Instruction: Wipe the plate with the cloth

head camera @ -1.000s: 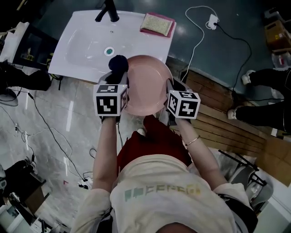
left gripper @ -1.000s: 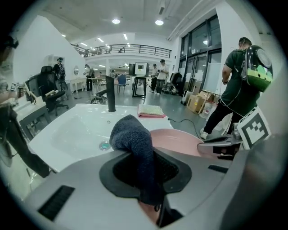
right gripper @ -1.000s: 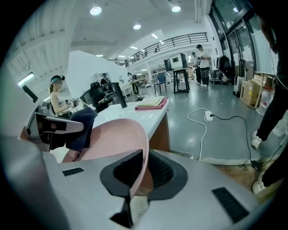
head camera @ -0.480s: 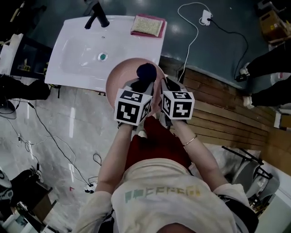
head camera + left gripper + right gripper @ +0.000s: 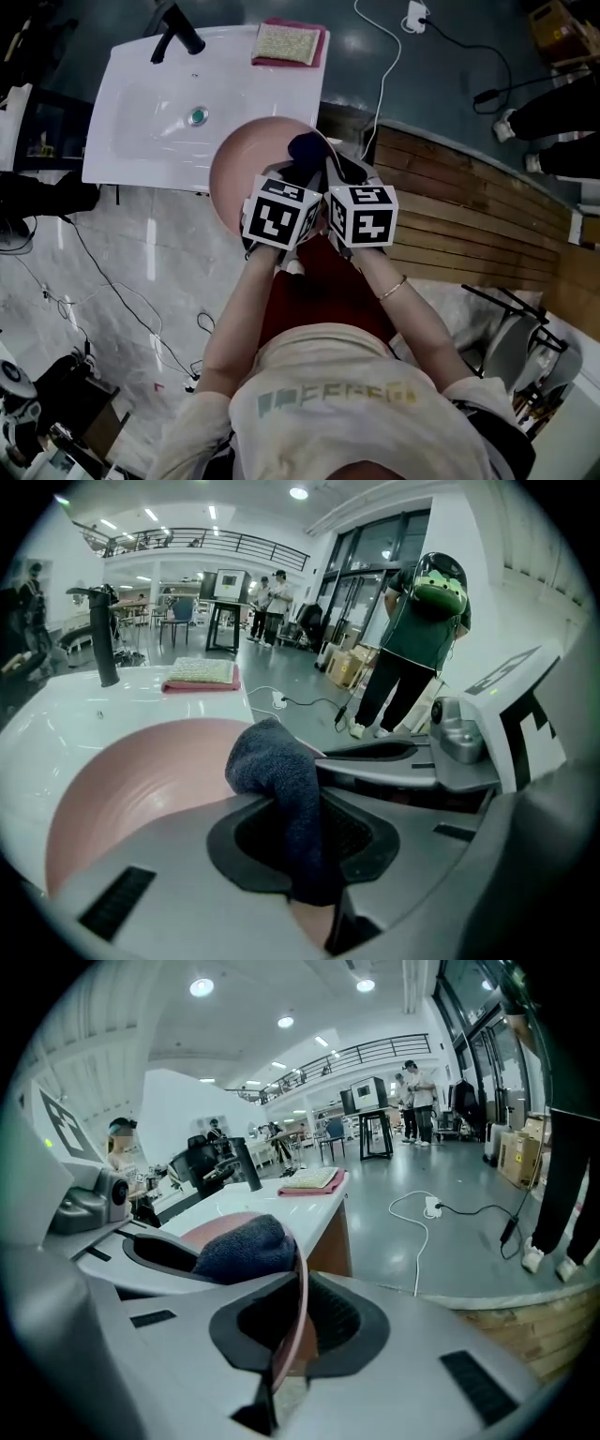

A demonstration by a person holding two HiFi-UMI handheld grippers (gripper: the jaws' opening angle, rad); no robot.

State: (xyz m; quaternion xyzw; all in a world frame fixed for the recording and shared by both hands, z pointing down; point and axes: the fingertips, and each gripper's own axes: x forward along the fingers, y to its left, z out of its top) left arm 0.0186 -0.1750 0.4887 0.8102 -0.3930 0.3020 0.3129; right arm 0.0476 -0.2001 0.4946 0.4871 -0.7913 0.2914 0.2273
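Observation:
A pink plate [image 5: 242,164] hangs in the air before the sink's front edge, tilted. My right gripper [image 5: 343,176] grips its right rim [image 5: 298,1312], and its jaws are closing with the rim between the pads. A dark blue cloth [image 5: 305,146] is bunched in my left gripper [image 5: 298,171], which is shut on it. The cloth [image 5: 281,789] lies against the plate's inner face [image 5: 141,775], close to the right rim. In the right gripper view the cloth [image 5: 239,1246] shows just left of the rim. Both marker cubes sit side by side and hide the plate's near edge.
A white sink [image 5: 141,112] with a black faucet [image 5: 174,36] stands beyond the plate, a pink-edged pad [image 5: 289,42] on its back right corner. A white cable and plug [image 5: 412,15] lie on the floor. Wooden decking [image 5: 469,211] runs along the right. A person [image 5: 417,639] stands nearby.
My left gripper has carried the cloth from the plate's far left rim across its face to the right, ending beside the right gripper. The right gripper and plate held still.

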